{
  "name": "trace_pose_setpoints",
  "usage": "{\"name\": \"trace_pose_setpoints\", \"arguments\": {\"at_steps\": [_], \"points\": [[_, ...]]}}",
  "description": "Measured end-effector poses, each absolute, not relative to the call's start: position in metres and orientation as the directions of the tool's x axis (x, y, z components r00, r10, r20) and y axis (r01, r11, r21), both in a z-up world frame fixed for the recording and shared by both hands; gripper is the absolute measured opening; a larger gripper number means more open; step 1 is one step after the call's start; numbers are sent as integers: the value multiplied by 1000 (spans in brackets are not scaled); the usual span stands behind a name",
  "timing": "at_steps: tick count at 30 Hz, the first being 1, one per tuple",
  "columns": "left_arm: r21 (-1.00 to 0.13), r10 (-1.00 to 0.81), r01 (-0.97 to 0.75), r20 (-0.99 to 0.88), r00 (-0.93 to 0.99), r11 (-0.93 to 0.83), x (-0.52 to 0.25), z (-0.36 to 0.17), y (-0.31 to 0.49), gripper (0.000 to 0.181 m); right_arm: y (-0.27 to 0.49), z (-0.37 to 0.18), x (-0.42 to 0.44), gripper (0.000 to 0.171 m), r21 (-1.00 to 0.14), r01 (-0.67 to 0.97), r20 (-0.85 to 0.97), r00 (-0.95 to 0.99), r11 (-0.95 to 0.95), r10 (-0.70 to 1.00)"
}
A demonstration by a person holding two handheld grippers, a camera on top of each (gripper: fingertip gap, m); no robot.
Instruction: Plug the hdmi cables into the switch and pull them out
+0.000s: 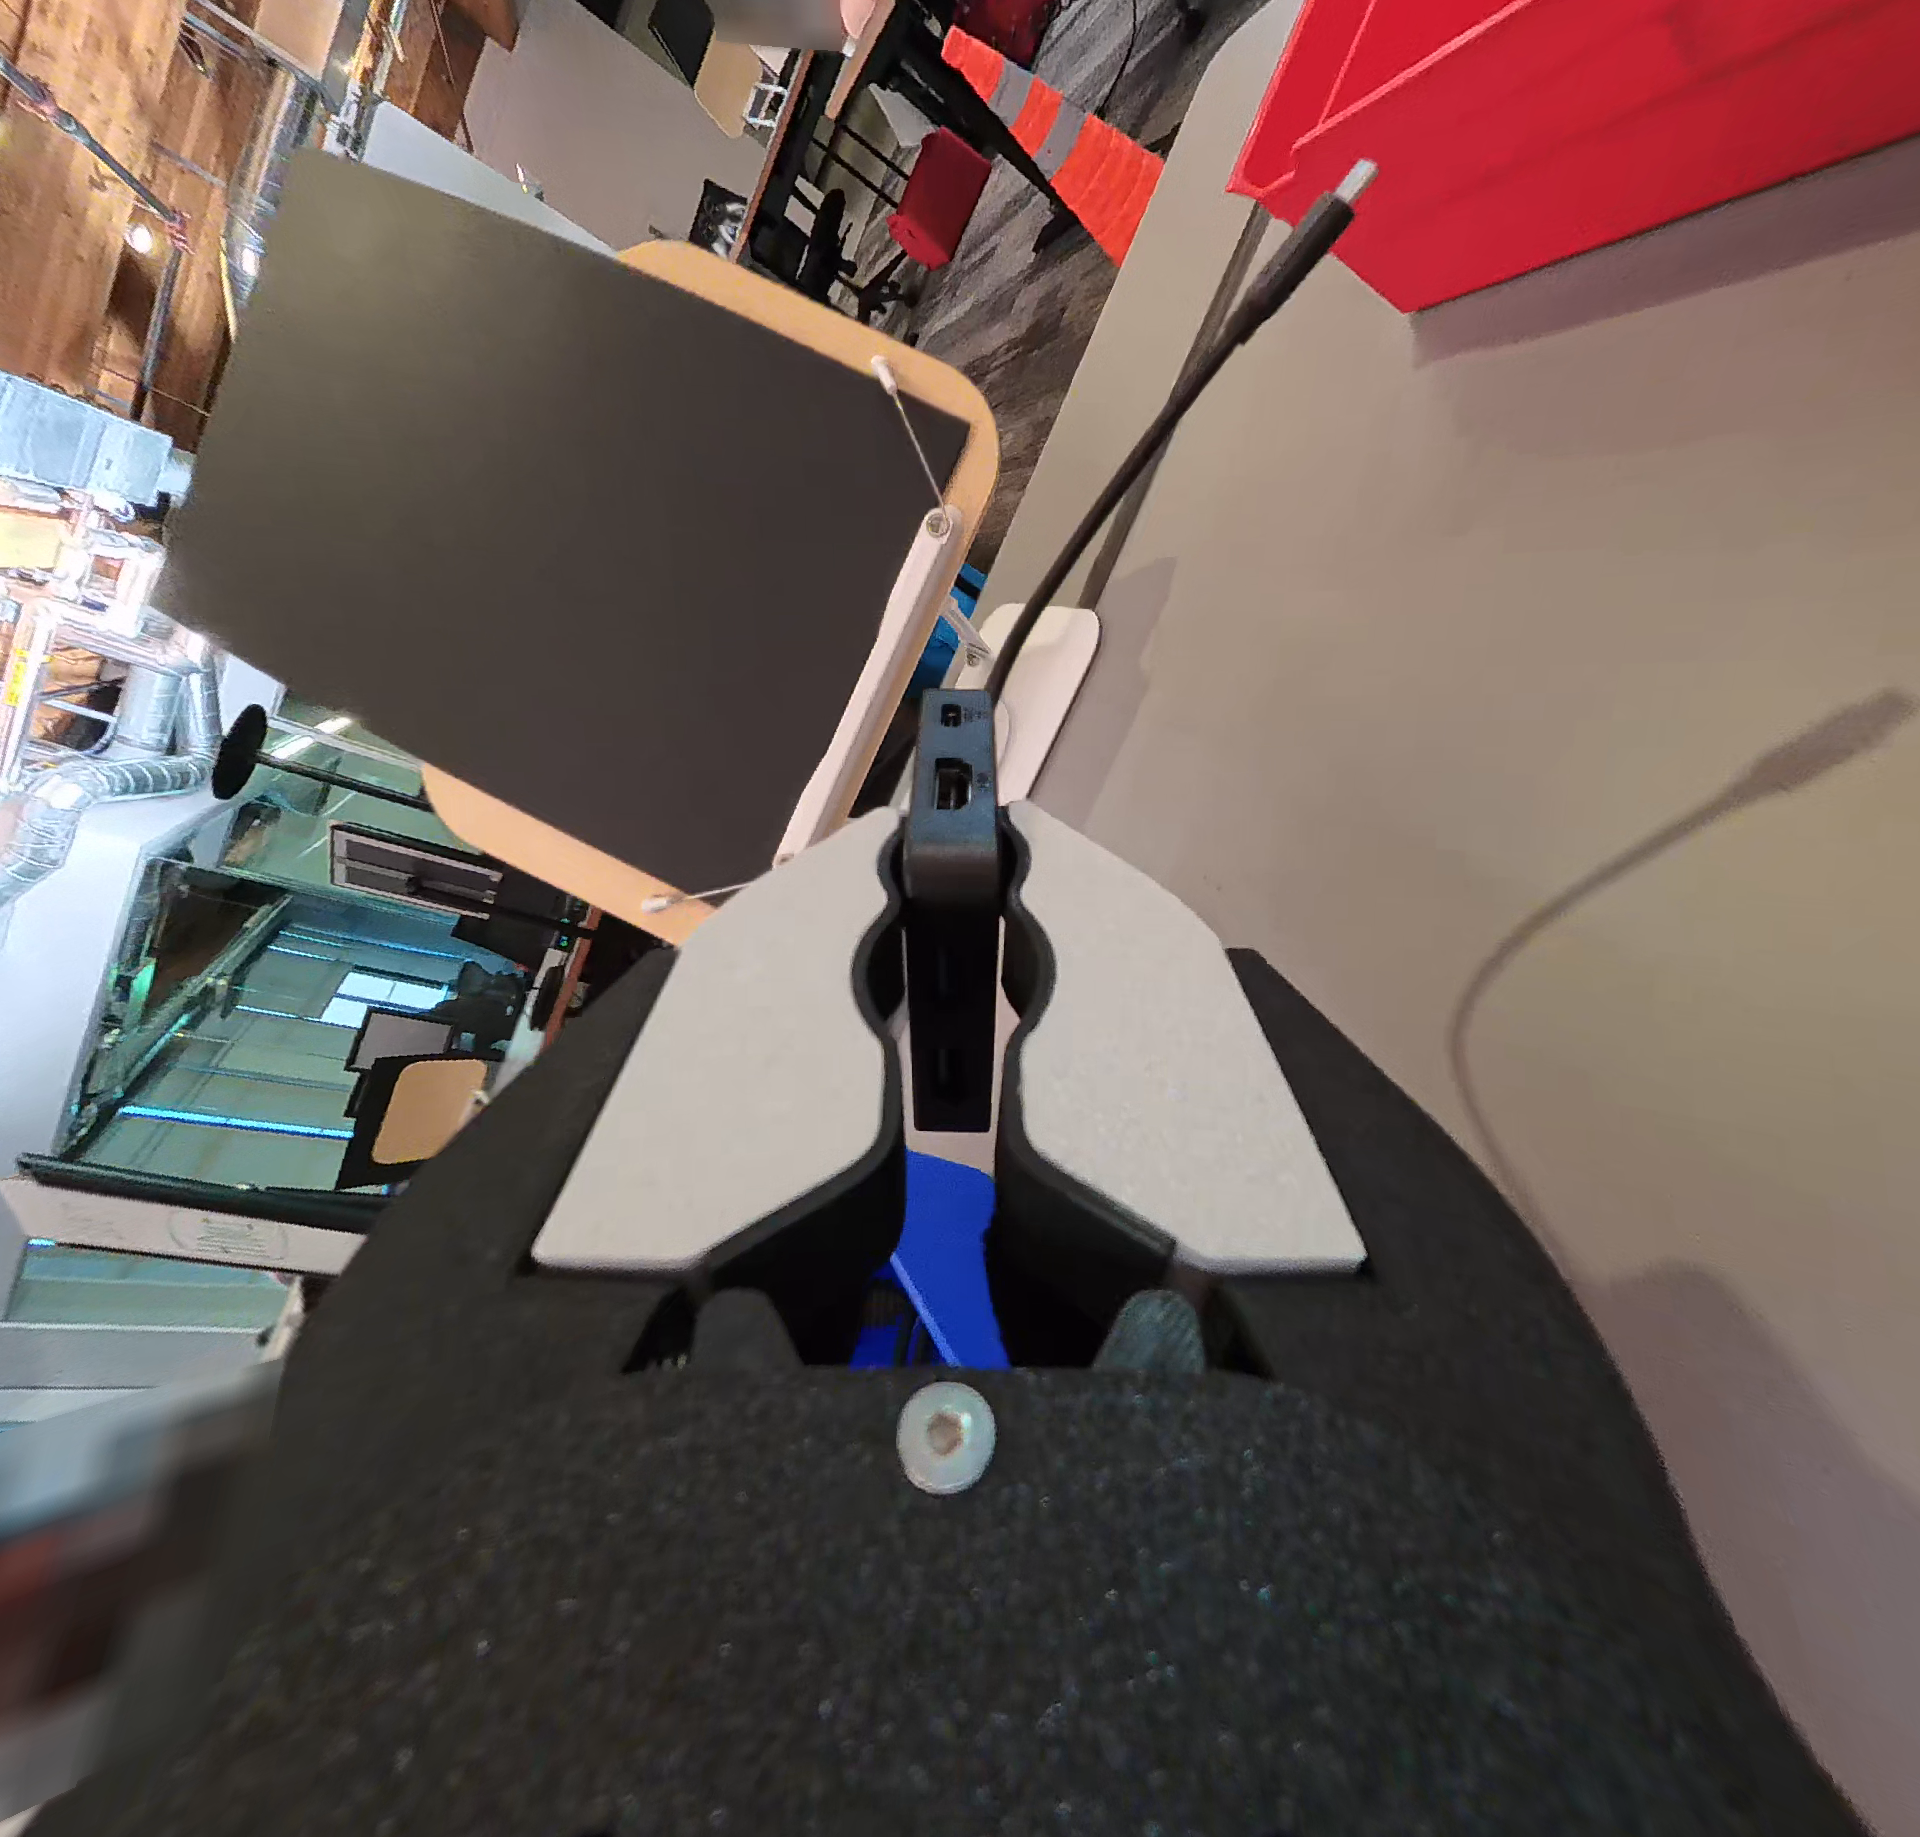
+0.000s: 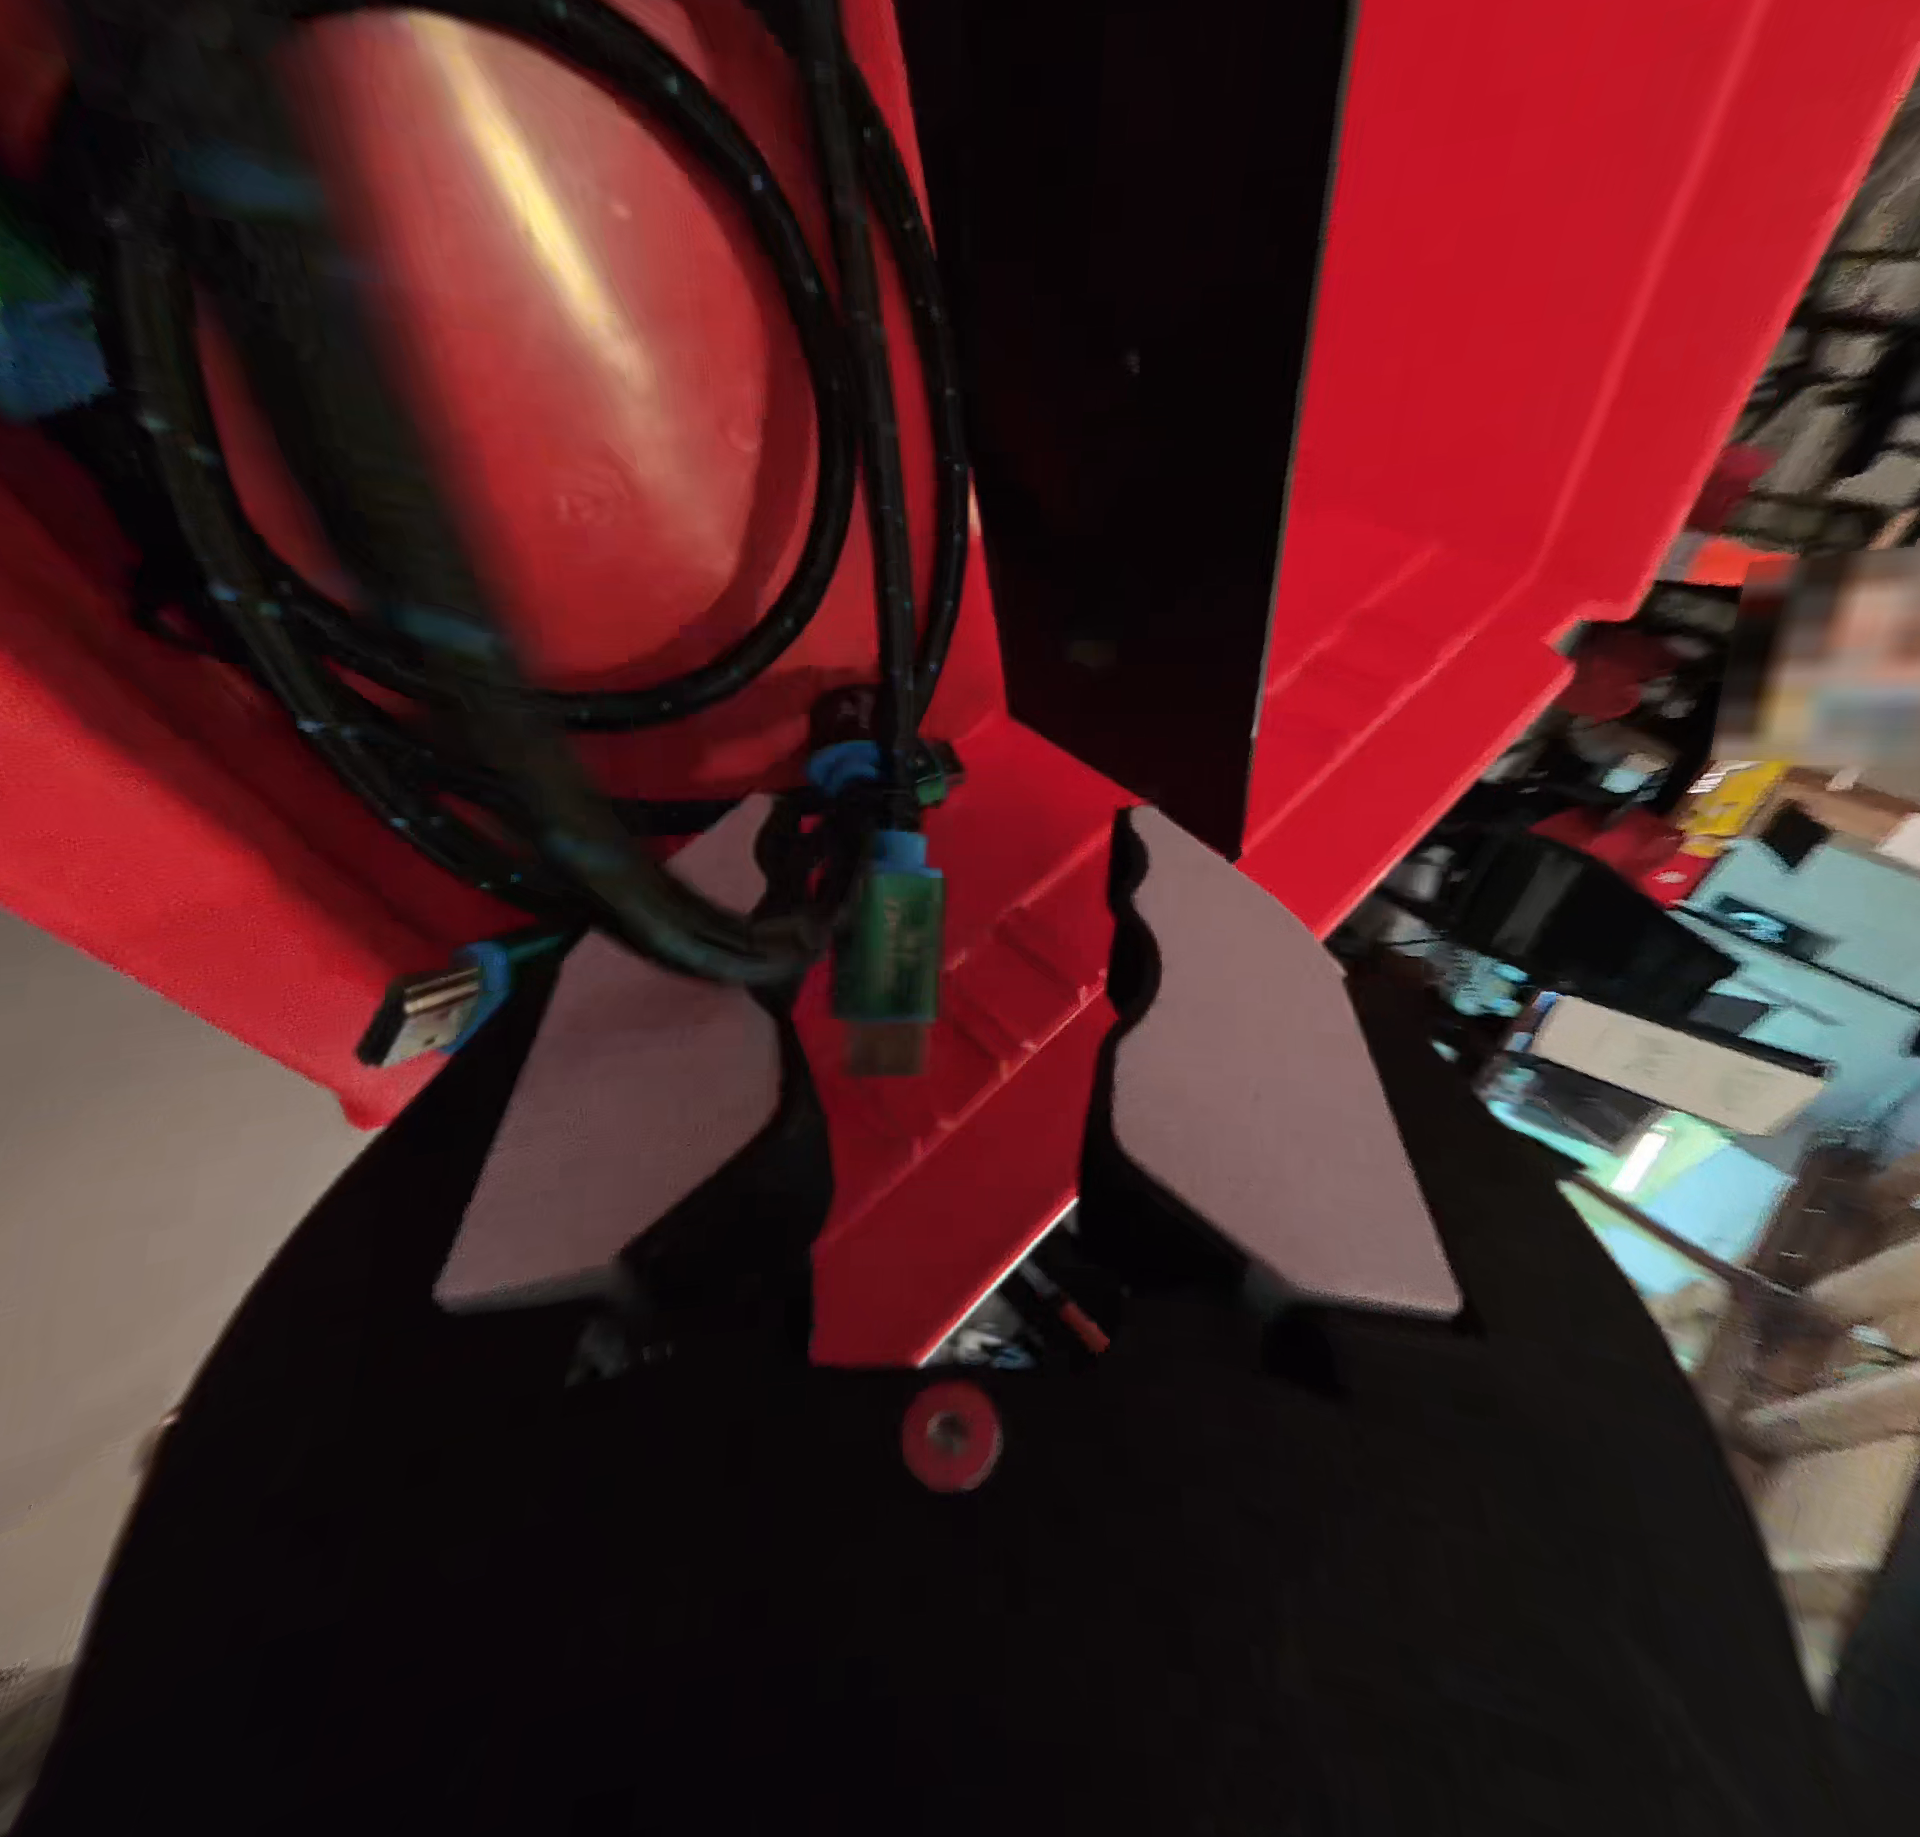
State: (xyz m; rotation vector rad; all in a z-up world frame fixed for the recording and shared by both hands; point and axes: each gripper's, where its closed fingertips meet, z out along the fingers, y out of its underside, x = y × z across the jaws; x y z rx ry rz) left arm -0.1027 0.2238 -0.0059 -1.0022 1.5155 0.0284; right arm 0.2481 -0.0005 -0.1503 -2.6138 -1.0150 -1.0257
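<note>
The left tongs point(image 1: 951, 852) are clamped on the black switch point(image 1: 948, 914), held edge-on above the grey bench point(image 1: 1558, 644) — its ports face the camera, and a thin black lead point(image 1: 1122, 478) rises from its far end toward the red bin point(image 1: 1621, 114). The right tongs point(image 2: 935, 914) stand apart at the rim of that red bin point(image 2: 1507, 385), gripping nothing. Coiled braided HDMI cables point(image 2: 852, 416) hang over the rim — one green plug point(image 2: 888, 946) dangles between the fingers, another point(image 2: 431, 1008) juts left.

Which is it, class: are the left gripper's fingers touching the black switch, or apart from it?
Touching. The left wrist view shows the fingers pressed against both sides of the switch, with no gap at the tips.
</note>
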Motion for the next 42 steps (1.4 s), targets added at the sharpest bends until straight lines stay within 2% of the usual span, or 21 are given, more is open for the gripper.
{"name": "trace_pose_setpoints", "arguments": {"at_steps": [5, 8, 10, 13, 15, 17, 20, 23, 24, 28, 30, 36, 38, 42], "points": [[-570, -612, -558, -779, 134, 603, -109, -9, 227, 13, -16, -127, 244, 67, 34, 572, 607, 640, -820, 472], [-623, -670, -522, -732, 127, 582, -109, -11, 226, 13, -20, -102, 226, 69, -116, 513, 573, 734, -851, 364], [-676, -722, -482, -681, 119, 558, -108, -10, 222, 13, -14, -83, 207, 68, -262, 494, 546, 784, -829, 294], [-816, -858, -371, -506, 89, 443, -107, -3, 213, 13, 22, -49, 146, 57, -613, 446, 378, 891, -652, 253], [-927, -952, -244, -303, 33, 287, -107, 9, 203, 13, 51, -28, 79, 52, -826, 341, 165, 908, -449, 386], [-992, -995, -104, -67, -73, 74, -109, 25, 192, 13, 73, -25, 16, 49, -922, 180, -48, 825, -343, 563], [-978, -950, 28, 191, -246, -204, -114, 43, 182, 13, 110, -35, -44, 48, -945, -38, -255, 707, -324, 660], [-941, -892, 47, 301, -338, -336, -113, 43, 174, 13, 133, -17, -88, 45, -910, -262, -413, 507, -321, 756], [-934, -877, 42, 318, -360, -356, -112, 42, 170, 13, 139, -12, -100, 46, -900, -281, -433, 468, -335, 771], [-934, -849, -7, 327, -415, -357, -107, 35, 155, 14, 155, -9, -135, 40, -938, -166, -346, 462, -304, 817], [-937, -837, -40, 329, -437, -347, -107, 32, 149, 13, 153, -5, -140, 14, -936, -159, -352, 432, -314, 830], [-922, -821, -85, 376, -429, -378, -108, 21, 149, 14, 150, -16, -137, 15, -939, -103, -335, 476, -327, 813], [-937, -873, -74, 347, -343, -343, -112, 15, 158, 22, 147, -14, -126, 15, -943, -97, -323, 506, -319, 800], [-963, -963, -160, 237, -130, -215, -142, -17, 170, 23, 142, 8, -49, 15, -957, -88, -257, 692, -275, 675]]}}
